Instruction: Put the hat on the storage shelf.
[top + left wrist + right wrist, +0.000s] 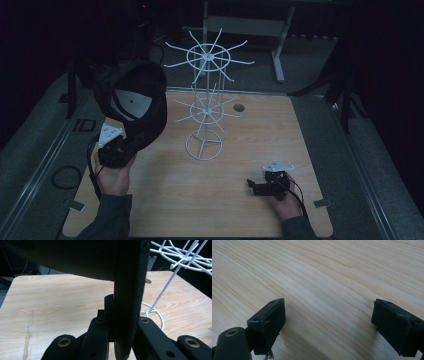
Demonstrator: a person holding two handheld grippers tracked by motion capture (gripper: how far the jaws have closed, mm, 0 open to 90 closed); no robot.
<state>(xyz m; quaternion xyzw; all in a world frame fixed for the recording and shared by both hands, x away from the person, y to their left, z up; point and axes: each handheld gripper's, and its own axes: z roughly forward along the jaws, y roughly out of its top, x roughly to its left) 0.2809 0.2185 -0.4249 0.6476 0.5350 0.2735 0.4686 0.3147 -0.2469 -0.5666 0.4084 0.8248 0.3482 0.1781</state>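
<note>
Left gripper [116,150]: held up over the table's left edge by the left hand [116,177]; jaws clamped on the brim of a black cap [132,102].
Grip detail: in the left gripper view the brim edge [128,302] is seen pinched upright between the two black jaws, with the cap's dark body spread across the top of that view.
Cap position: lifted clear of the wooden table [240,200], crown opening turned toward the camera, a pale lining panel seen inside; just left of the white wire rack [206,100], apart from it.
Rack: stood upright near the table's middle, round base on the wood, two tiers of spokes; none is seen to carry anything.
Right gripper [256,187]: rested low at the table's near right, held by the right hand [280,197].
Right jaws: spread wide, bare wood seen between them in the right gripper view [328,322]; nothing gripped.
</note>
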